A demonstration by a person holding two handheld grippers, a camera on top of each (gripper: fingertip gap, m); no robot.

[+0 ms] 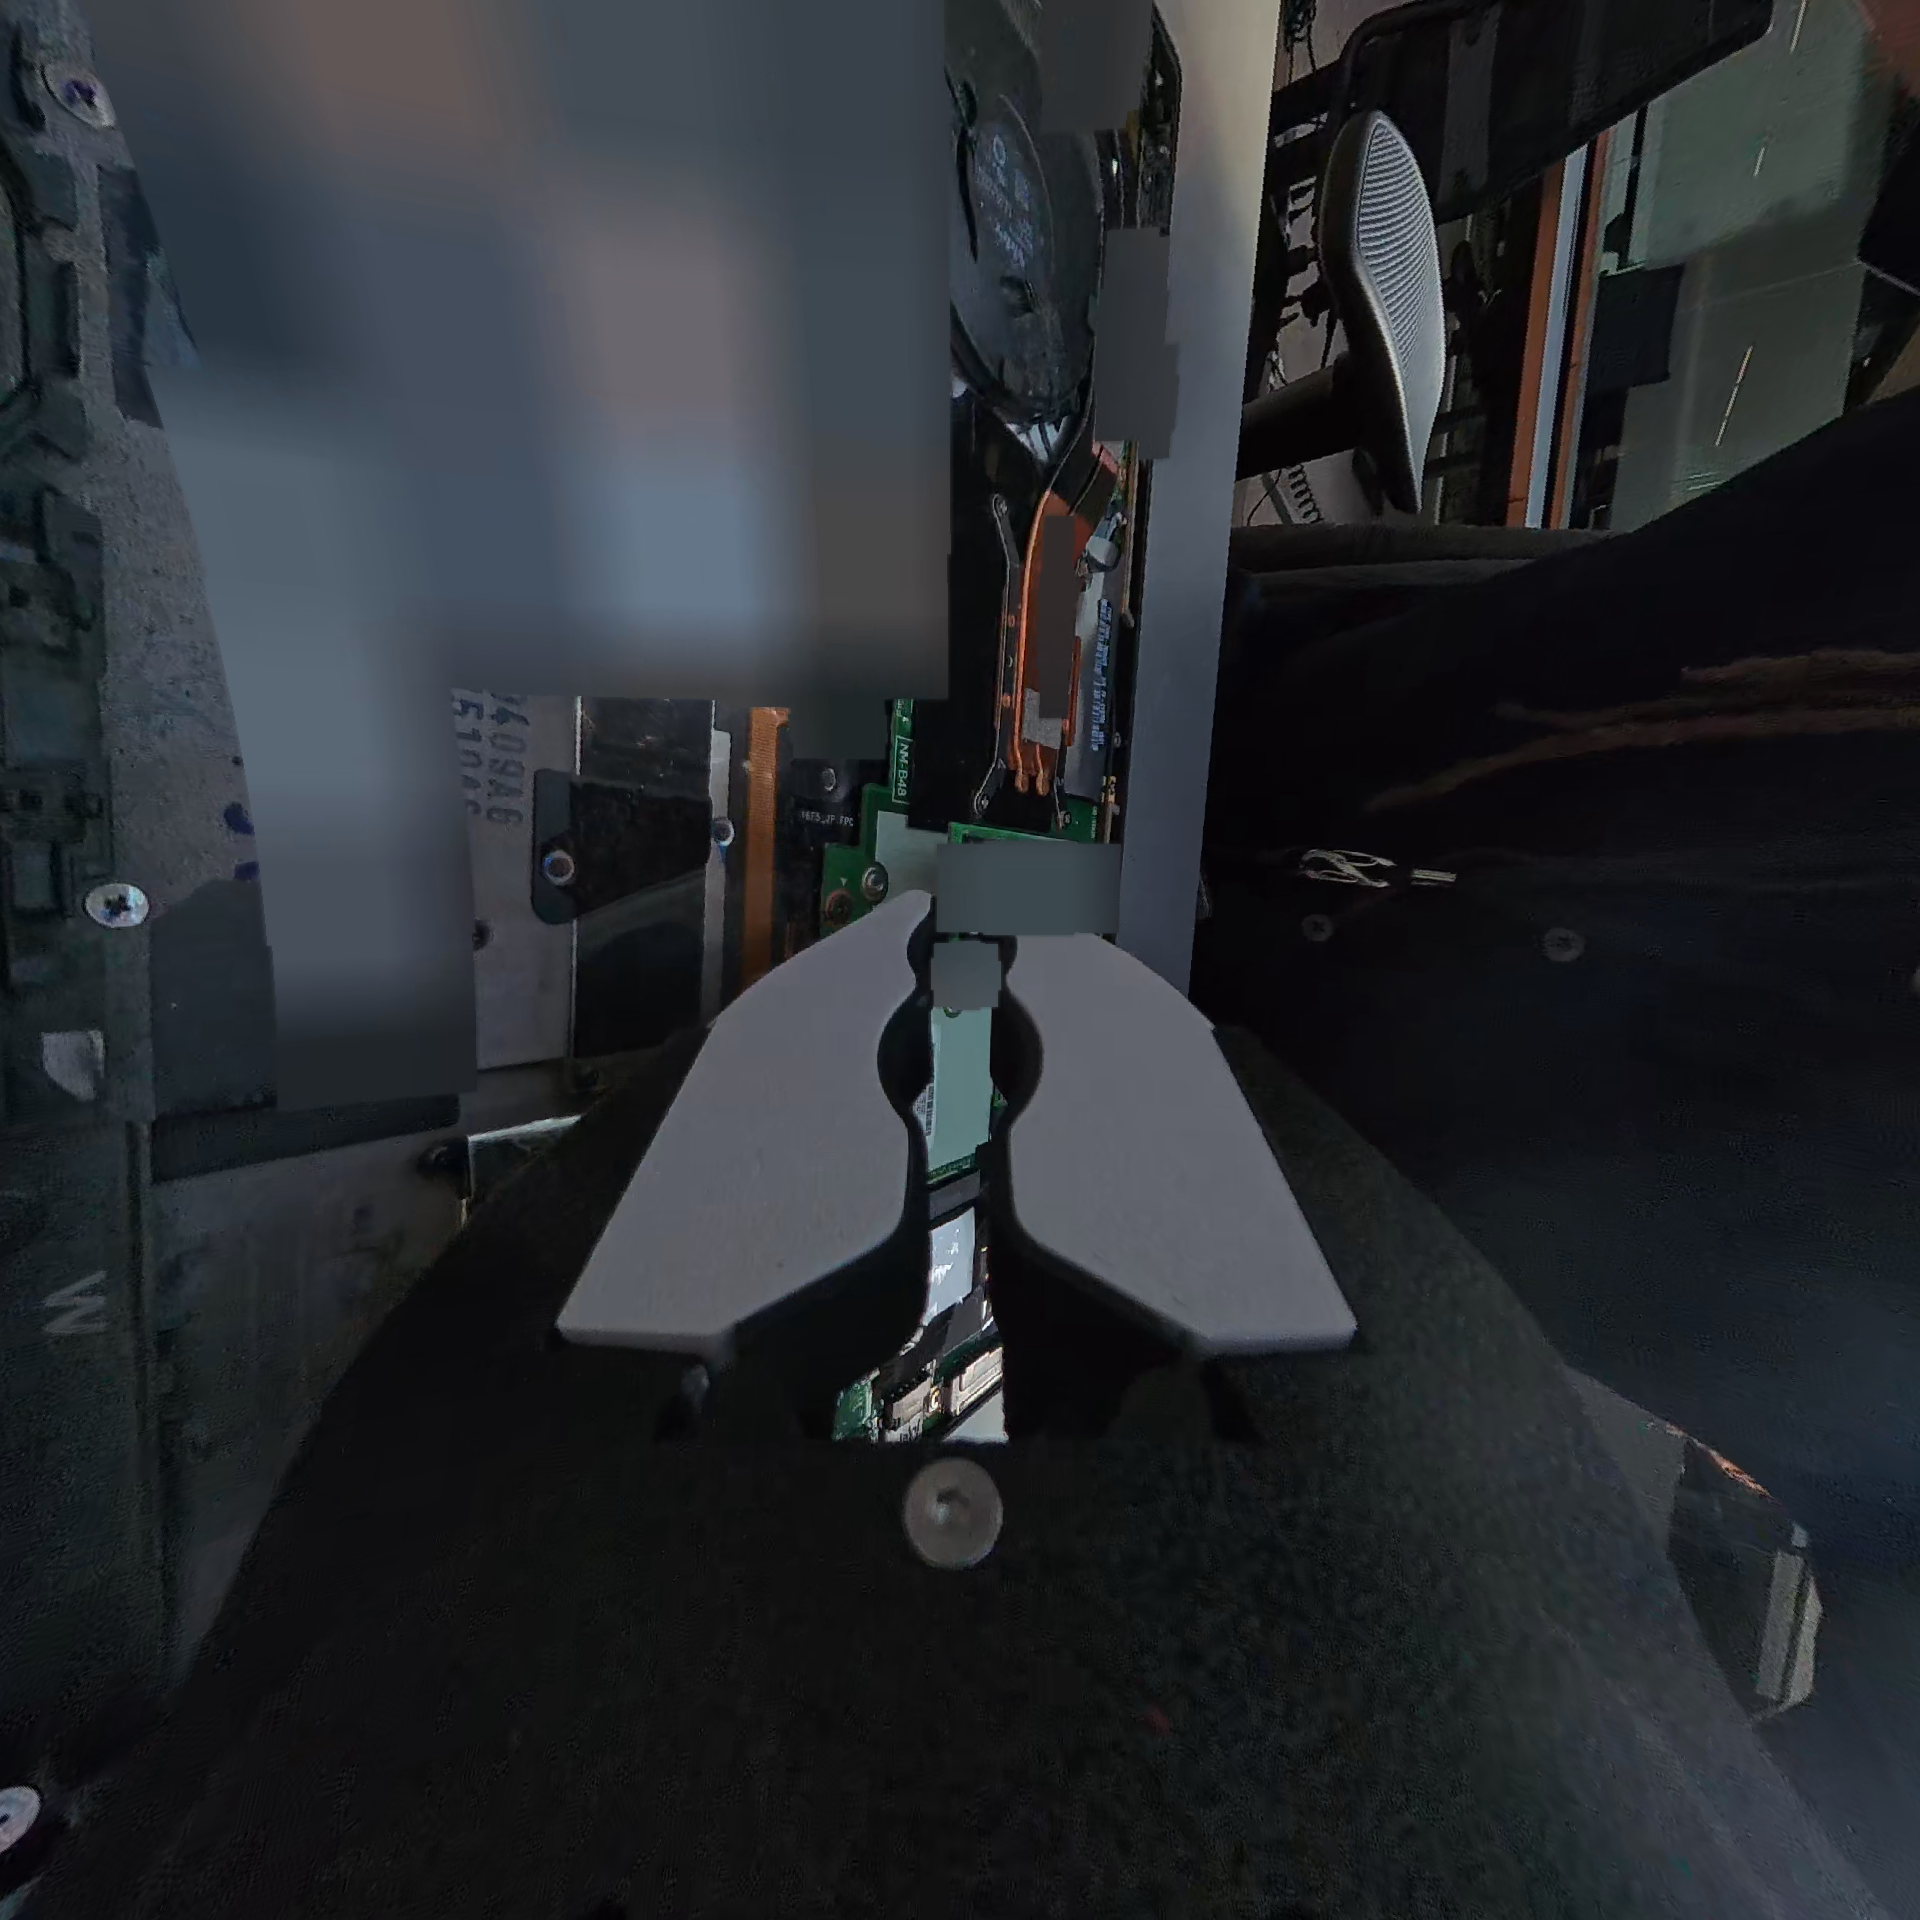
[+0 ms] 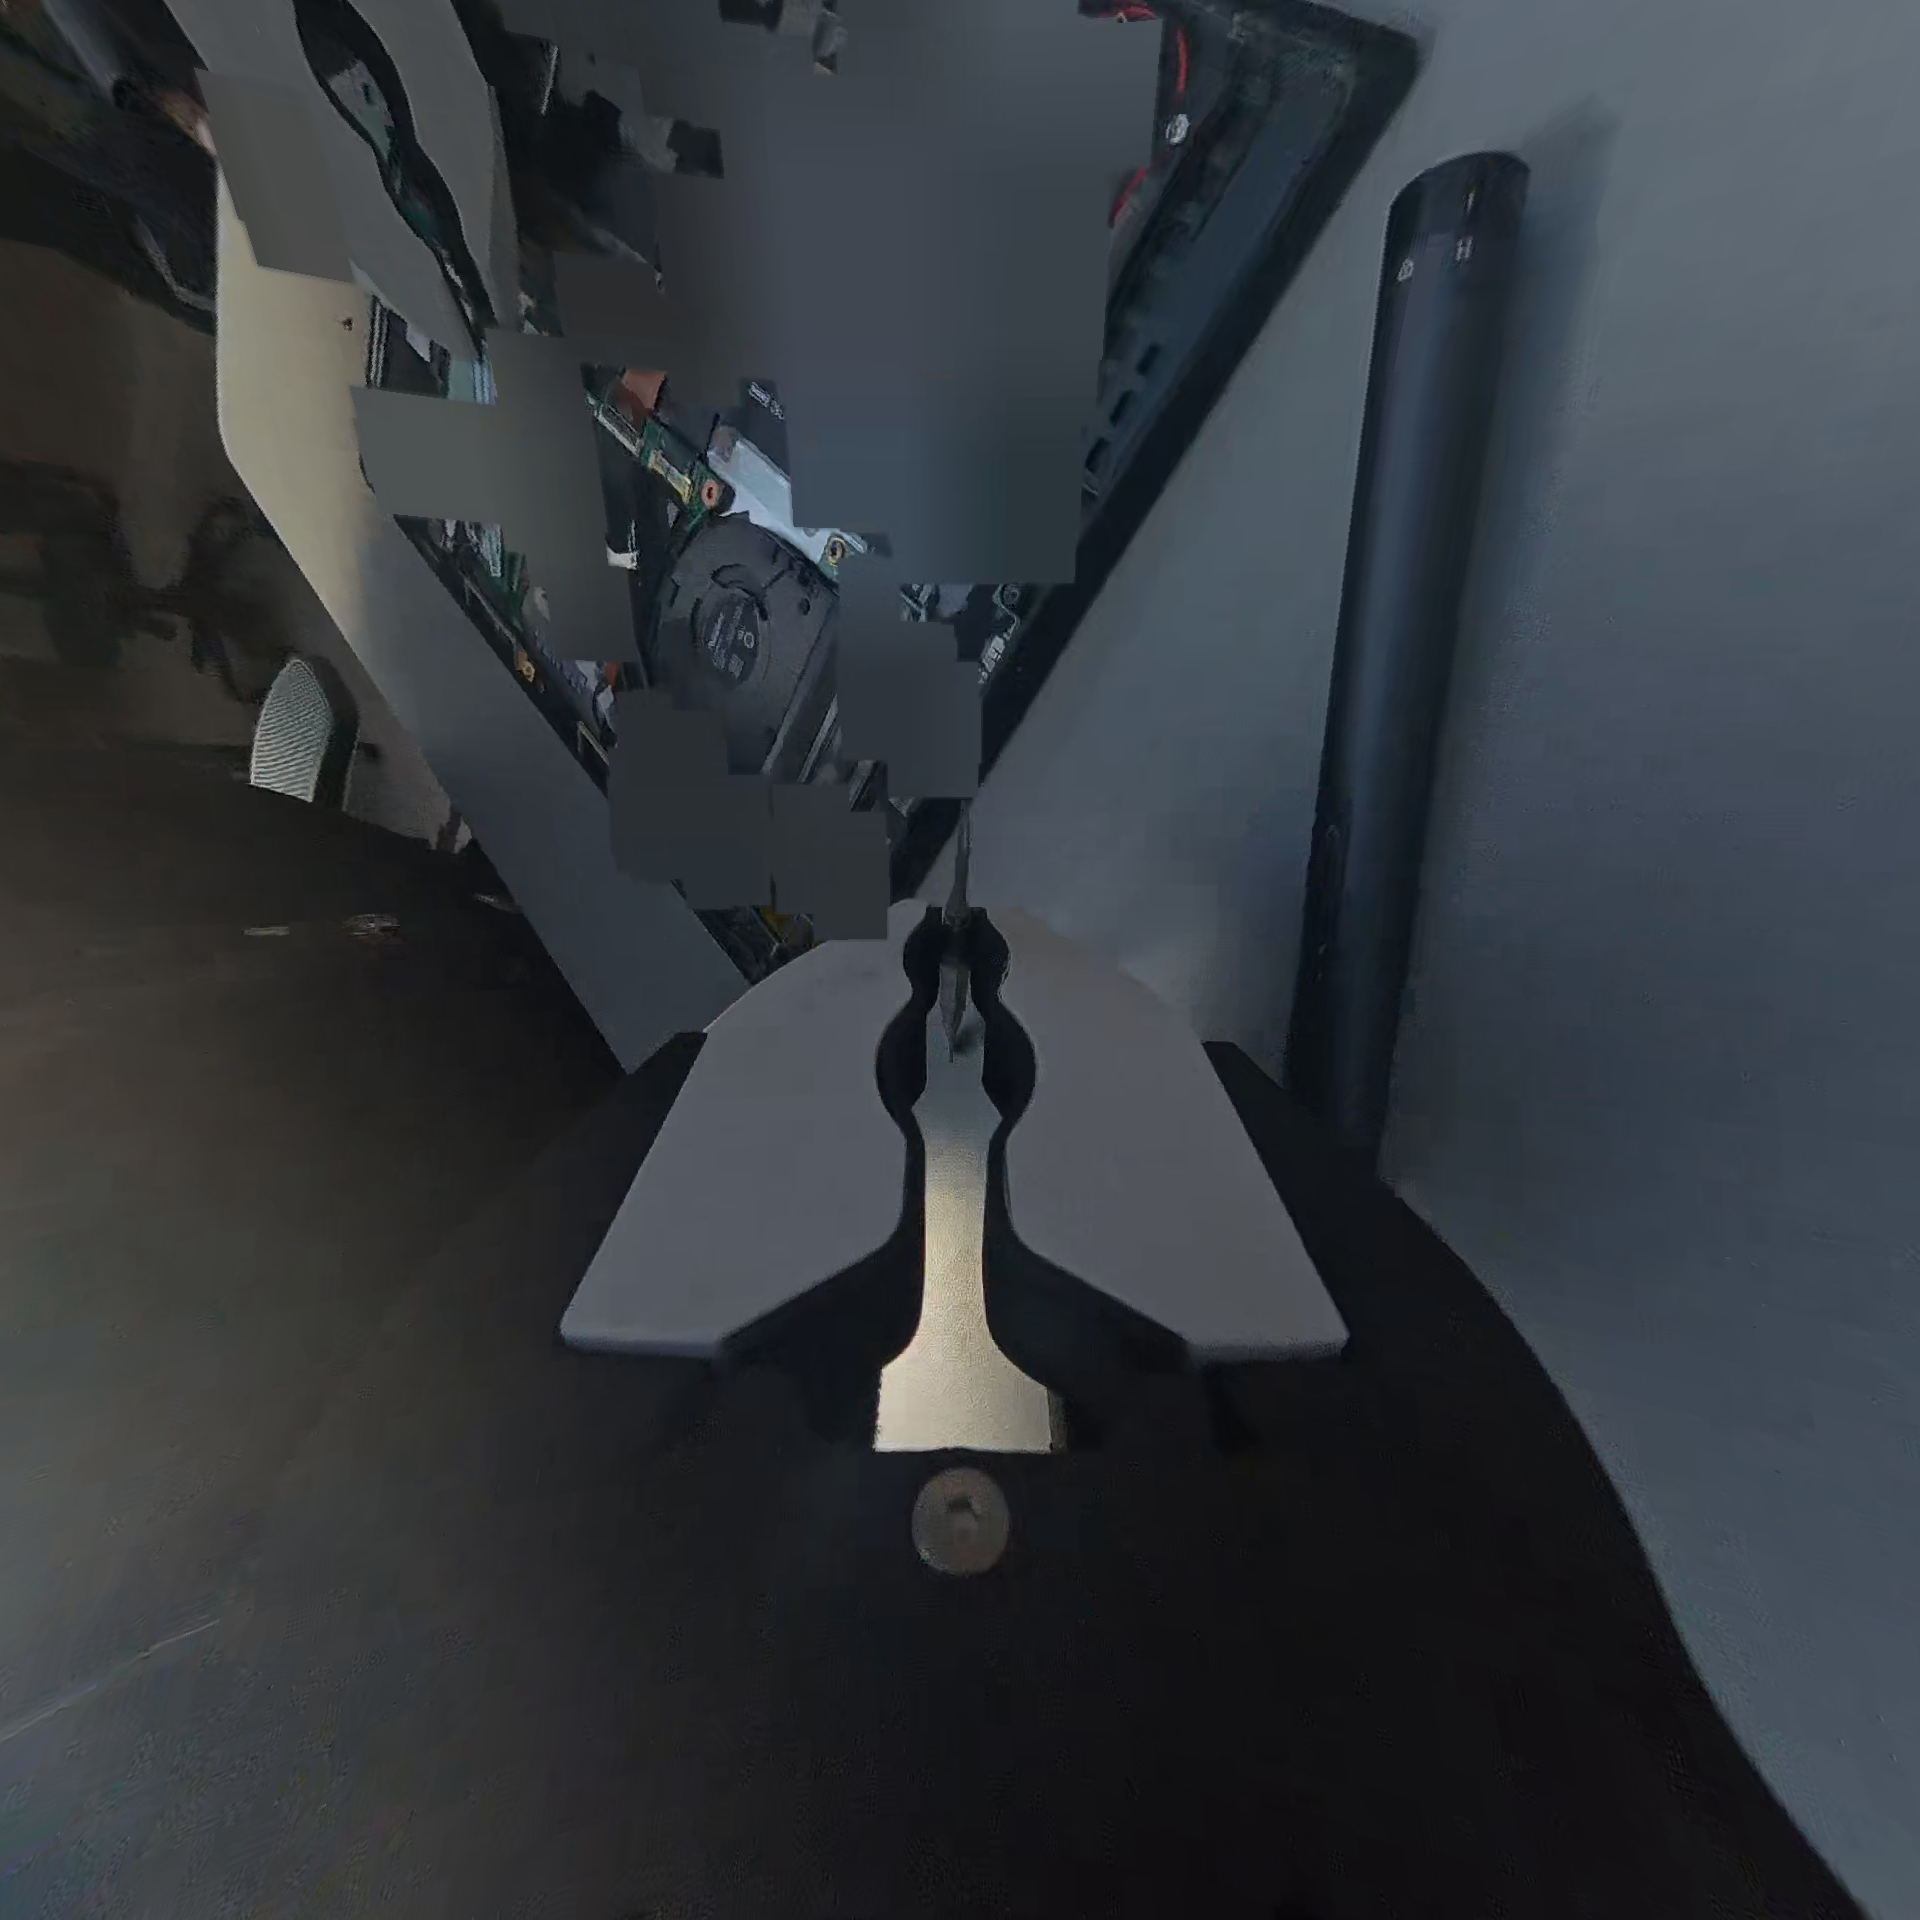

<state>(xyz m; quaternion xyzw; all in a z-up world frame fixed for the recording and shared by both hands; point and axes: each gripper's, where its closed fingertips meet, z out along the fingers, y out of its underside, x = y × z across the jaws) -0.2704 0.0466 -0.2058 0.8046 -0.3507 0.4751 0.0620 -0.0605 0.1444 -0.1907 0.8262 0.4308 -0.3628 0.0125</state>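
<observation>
An opened laptop lies with its insides bare: a round black fan (image 1: 1013,239), a copper heat pipe (image 1: 1023,623) and green circuit boards (image 1: 956,1091). My left gripper (image 1: 966,945) hovers low over these boards with its grey fingers almost together. A blurred patch hides what is between the tips. My right gripper (image 2: 958,935) is shut on a thin dark metal tool (image 2: 961,883). The tool's tip points at the near corner of the laptop, just short of its fan (image 2: 743,634).
The laptop rests on a grey table (image 2: 1662,727). A long dark cylinder (image 2: 1403,623) lies on the table right of the right gripper. Silver screws (image 1: 116,904) sit in the laptop frame. A person's dark clothing (image 1: 1558,987) and a mesh office chair (image 1: 1392,312) are beyond the table edge. One gripper's finger ends stand about 25 cm off the other's.
</observation>
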